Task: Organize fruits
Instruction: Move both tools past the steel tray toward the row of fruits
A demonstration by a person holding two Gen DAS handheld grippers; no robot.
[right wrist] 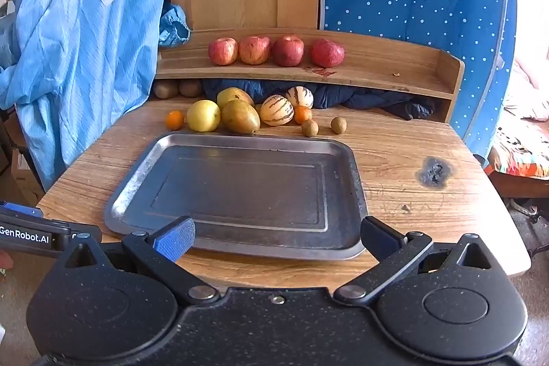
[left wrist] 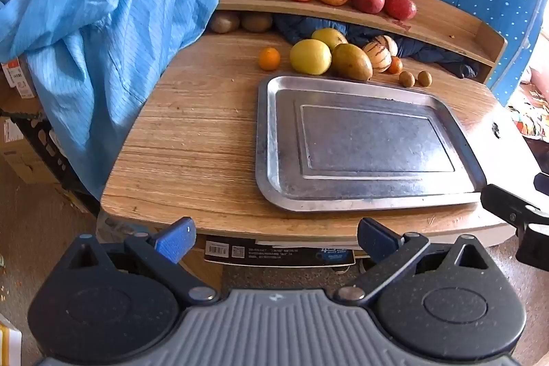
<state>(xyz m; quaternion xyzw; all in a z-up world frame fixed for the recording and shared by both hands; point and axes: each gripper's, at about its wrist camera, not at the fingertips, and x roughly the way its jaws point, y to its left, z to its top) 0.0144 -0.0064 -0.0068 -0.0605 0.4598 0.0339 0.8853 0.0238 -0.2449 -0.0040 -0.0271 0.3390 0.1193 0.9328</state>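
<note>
Left gripper (left wrist: 276,240) held low off the table's near edge, blue-padded fingers (left wrist: 175,244) spread wide, nothing between them. Right gripper (right wrist: 278,239) likewise spread and empty, poised over the near rim of the metal tray (right wrist: 137,194). Tray flat in the middle of the wooden table (right wrist: 411,204), nothing in it. Beyond its far rim, a cluster at the table's back edge: yellow apple (right wrist: 203,115), two mangoes (right wrist: 240,116), two striped melons (right wrist: 277,110), two oranges (right wrist: 174,120), two small kiwis (right wrist: 310,128). Four red apples (right wrist: 254,49) in a row on the raised shelf (right wrist: 394,71) behind. Blue garment (right wrist: 85,40) hanging over the table's left edge.
</note>
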